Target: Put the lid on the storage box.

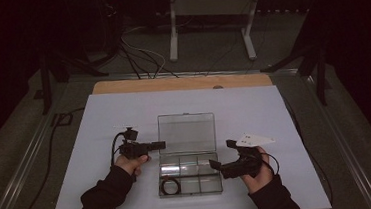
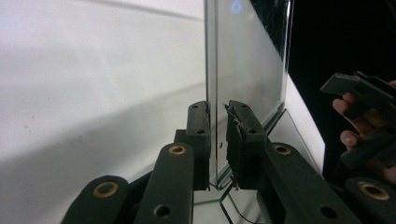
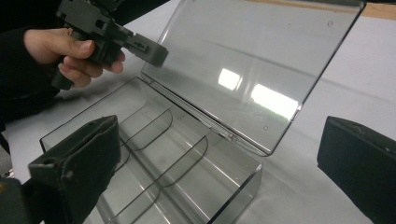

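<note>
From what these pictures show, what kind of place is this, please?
Probably a lab or recording room, not a home. A white board covers the table as a plain work surface, metal stand legs and loose cables lie on the dark floor behind, and a person works a clear compartment box with hand-held grippers.

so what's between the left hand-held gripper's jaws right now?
The open clear lid of the compartment box stands edge-on between the left hand-held gripper jaws; the left gripper view shows them close on either face. Whether both pads press is unclear.
</note>
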Demonstrator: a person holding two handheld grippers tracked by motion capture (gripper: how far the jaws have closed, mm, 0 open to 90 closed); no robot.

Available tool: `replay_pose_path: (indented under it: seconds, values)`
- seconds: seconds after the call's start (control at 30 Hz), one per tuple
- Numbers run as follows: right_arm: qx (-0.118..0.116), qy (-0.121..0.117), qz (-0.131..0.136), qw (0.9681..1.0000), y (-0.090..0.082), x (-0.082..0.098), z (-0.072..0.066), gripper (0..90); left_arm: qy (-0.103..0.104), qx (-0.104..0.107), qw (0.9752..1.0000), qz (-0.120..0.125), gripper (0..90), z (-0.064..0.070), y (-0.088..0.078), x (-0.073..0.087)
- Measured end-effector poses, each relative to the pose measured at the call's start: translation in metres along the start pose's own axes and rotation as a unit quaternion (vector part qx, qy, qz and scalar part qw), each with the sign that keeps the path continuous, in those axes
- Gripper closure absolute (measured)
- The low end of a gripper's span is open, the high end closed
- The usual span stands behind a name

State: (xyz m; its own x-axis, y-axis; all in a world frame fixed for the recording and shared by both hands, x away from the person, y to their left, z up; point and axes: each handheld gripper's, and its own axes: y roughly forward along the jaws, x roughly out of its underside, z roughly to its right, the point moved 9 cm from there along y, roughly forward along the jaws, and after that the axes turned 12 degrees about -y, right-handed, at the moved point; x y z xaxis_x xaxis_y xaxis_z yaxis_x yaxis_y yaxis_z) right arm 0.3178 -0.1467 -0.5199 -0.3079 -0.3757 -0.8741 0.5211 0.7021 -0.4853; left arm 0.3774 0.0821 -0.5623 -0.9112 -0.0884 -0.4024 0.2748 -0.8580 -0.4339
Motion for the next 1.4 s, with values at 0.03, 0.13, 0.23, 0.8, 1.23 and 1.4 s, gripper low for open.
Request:
replay_pose_path:
  seconds: [0.03, 0.13, 0.23, 0.8, 1.23, 1.4]
  values:
    - [0.0, 0.001, 0.0, 1.0, 0.0, 0.0, 0.0, 0.0, 0.003, 0.0, 1.0, 0.0, 81.8, 0.0, 0.0, 0.0]
    - [0.0, 0.001, 0.001, 1.0, 0.0, 0.0, 0.0, 0.0, 0.011, 0.001, 0.9999, 0.001, 81.9, 0.0, 0.0, 0.0]
    - [0.0, 0.001, 0.001, 1.0, -0.001, 0.0, 0.0, 0.0, 0.027, 0.001, 0.9996, 0.001, 82.1, 0.001, -0.001, 0.0]
    - [-0.003, 0.008, 0.006, 0.9999, -0.002, -0.003, -0.002, 0.0, 0.157, -0.035, 0.987, 0.008, 82.5, 0.01, -0.008, 0.005]
    - [-0.01, 0.017, 0.012, 0.9997, -0.005, -0.005, -0.004, 0.0, 0.212, -0.033, 0.9767, 0.015, 82.8, 0.011, -0.01, 0.008]
    - [-0.011, 0.021, 0.013, 0.9996, -0.007, -0.006, -0.004, 0.0, 0.236, -0.034, 0.971, 0.02, 82.8, 0.012, -0.011, 0.009]
